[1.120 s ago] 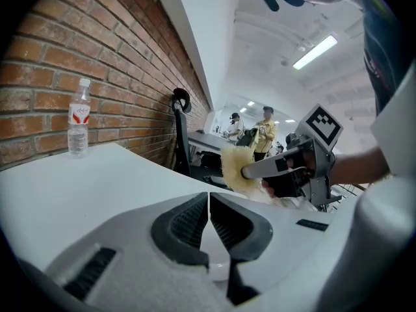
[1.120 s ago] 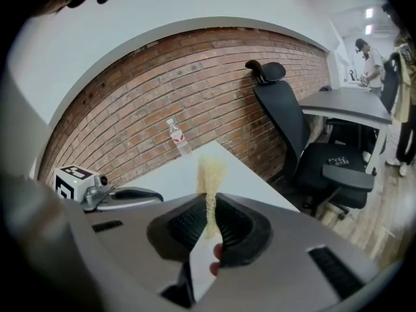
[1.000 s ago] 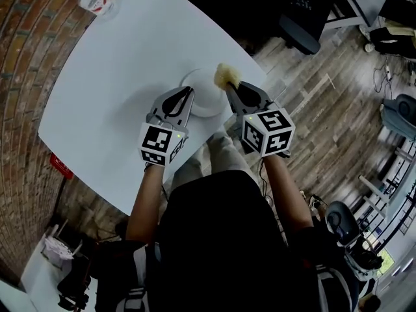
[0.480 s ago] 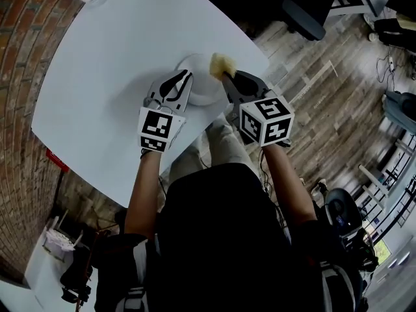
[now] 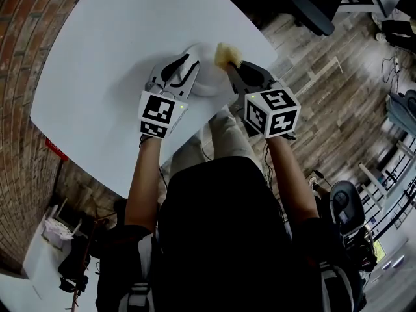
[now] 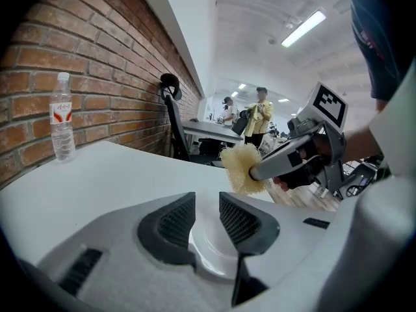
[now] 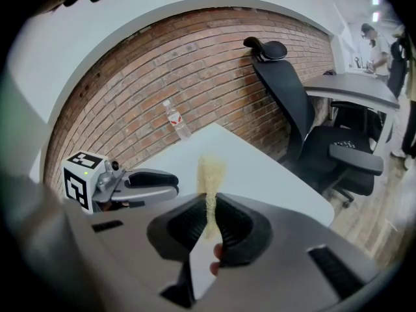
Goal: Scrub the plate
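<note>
A white plate [image 5: 209,81] lies on the white table [image 5: 110,70] near its right edge. My left gripper [image 5: 188,64] sits over the plate's left rim. Its jaws have just been opening and stand a little apart, and the plate [image 6: 209,249] shows in the gap below them with the pads off it. My right gripper [image 5: 233,67] is shut on a yellow fibrous sponge [image 5: 227,55], which hangs just above the plate's far right side. In the right gripper view the sponge [image 7: 211,174] is pinched flat between the pads and sticks out ahead of them.
A clear water bottle [image 6: 62,117] stands at the table's far left corner by the brick wall [image 7: 162,70]. A black office chair [image 7: 296,103] stands beyond the table's right edge. Wooden floor [image 5: 325,77] lies to the right, with people at desks in the background.
The left gripper's jaws have parted slightly over the plate's rim. Both grippers have sunk a little toward the table, and the sponge stays gripped.
</note>
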Available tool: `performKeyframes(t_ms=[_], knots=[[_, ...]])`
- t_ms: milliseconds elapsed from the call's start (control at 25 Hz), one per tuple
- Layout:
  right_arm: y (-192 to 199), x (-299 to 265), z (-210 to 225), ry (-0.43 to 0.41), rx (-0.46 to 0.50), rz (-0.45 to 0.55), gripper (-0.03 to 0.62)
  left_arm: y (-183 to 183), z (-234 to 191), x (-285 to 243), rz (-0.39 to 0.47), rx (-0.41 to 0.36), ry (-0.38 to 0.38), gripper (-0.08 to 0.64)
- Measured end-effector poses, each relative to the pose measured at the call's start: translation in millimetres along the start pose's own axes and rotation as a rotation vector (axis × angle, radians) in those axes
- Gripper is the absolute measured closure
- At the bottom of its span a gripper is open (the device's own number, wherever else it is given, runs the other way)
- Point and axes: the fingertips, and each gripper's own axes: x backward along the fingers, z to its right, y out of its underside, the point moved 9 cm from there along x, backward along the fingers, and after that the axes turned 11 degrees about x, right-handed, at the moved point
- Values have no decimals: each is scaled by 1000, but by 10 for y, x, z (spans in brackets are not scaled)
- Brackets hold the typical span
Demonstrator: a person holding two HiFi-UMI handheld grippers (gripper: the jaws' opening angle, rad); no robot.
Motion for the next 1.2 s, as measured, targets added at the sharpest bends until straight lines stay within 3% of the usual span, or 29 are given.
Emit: performKeyframes(t_ms=[240, 520, 760, 880, 1200], knots=[[33, -25, -1, -1, -4, -10, 551, 21, 10, -18, -37, -62, 29, 377], [94, -62, -15, -3, -3, -25, 551, 50, 44, -22, -68, -117, 113, 285], [149, -56, -22, -3, -6, -36, 551, 211, 151, -75, -174, -198, 144, 201], [186, -62, -32, 0, -11, -41, 551, 264, 201, -101, -209, -237, 164, 181], [255, -59, -59, -2, -11, -52, 551, 344, 220, -141, -261, -241, 196, 167]])
